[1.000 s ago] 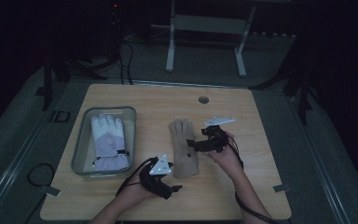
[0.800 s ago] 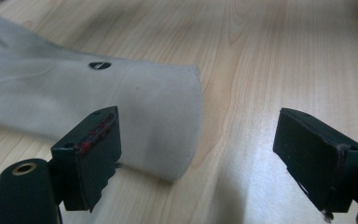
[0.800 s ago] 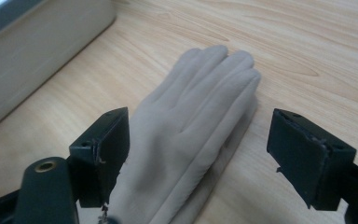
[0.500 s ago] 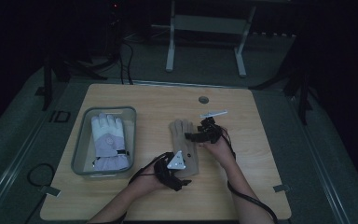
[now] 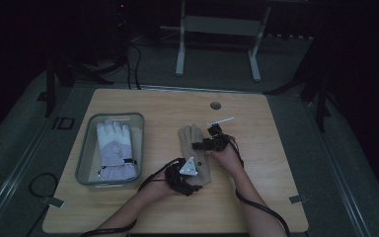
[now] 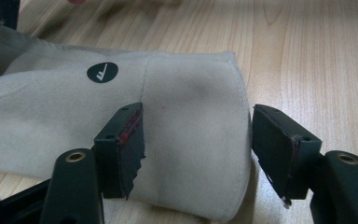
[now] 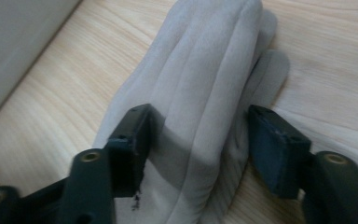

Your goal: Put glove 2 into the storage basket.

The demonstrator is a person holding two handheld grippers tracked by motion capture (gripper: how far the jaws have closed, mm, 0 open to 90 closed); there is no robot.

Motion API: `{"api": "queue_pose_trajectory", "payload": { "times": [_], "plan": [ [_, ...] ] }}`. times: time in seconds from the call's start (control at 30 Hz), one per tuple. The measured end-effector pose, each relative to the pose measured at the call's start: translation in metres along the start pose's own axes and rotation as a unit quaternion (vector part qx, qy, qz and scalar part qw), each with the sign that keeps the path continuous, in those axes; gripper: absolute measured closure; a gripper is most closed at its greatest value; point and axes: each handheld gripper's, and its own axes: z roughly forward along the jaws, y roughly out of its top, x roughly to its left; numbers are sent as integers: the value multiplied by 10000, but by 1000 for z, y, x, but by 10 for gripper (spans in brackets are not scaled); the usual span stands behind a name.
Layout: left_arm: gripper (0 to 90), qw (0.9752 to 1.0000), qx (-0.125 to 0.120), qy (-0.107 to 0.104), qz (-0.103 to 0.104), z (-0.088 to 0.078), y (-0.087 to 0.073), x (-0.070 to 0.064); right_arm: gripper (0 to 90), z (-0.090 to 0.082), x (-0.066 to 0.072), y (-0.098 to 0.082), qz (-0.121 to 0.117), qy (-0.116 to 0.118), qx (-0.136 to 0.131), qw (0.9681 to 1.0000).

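A tan suede glove [image 5: 191,139] lies flat on the wooden table [image 5: 256,128], fingers pointing away from the person. My left gripper [image 5: 196,174] is at its cuff end. In the left gripper view that gripper [image 6: 198,133] is open, one jaw resting on the cuff [image 6: 74,107] and the other just past its edge, near a round black logo [image 6: 102,73]. My right gripper [image 5: 201,144] sits over the glove's fingers. In the right gripper view it [image 7: 198,135] is open, its jaws astride the fingers [image 7: 205,70].
A clear plastic bin [image 5: 85,148] at the table's left holds a white and lavender glove [image 5: 113,145]; its wall [image 7: 18,42] appears in the right gripper view. A round grommet hole [image 5: 215,105] lies near the far edge. Cables trail from both grippers.
The left gripper has moved forward and right from the table onto the glove's cuff. The right gripper has shifted left over the glove's fingers.
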Motion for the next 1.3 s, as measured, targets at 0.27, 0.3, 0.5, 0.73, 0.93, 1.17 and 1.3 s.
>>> {"api": "queue_pose_trajectory", "payload": {
  "times": [0.27, 0.3, 0.5, 0.73, 0.93, 1.17, 1.3],
  "plan": [
    [396, 9999, 91, 56, 76, 1, 1, -1, 678, 0, 12, 4, -397, -80, 118, 9991],
    [395, 9999, 107, 87, 99, 2, 1, -1, 685, -1, 16, 4, -571, -261, 86, 9980],
    [441, 9997, 137, 192, 45, 2, 1, -1, 697, -7, 33, -1, -1266, -1011, -194, 9866],
    [720, 9979, 334, 542, 118, 0, 5, 1, 698, -8, 36, -1, -1342, -1071, -227, 9849],
    [804, 9971, 476, 589, 53, -3, 10, 1, 701, -11, 38, 2, -1286, -1091, -305, 9852],
    [816, 9964, 505, 675, 58, -25, 19, -2, 703, -21, 48, 12, -1310, -1019, -444, 9851],
    [818, 9951, 592, 776, 138, -46, 26, -3, 703, -28, 60, 22, -1275, -859, -603, 9863]
  ]
}}
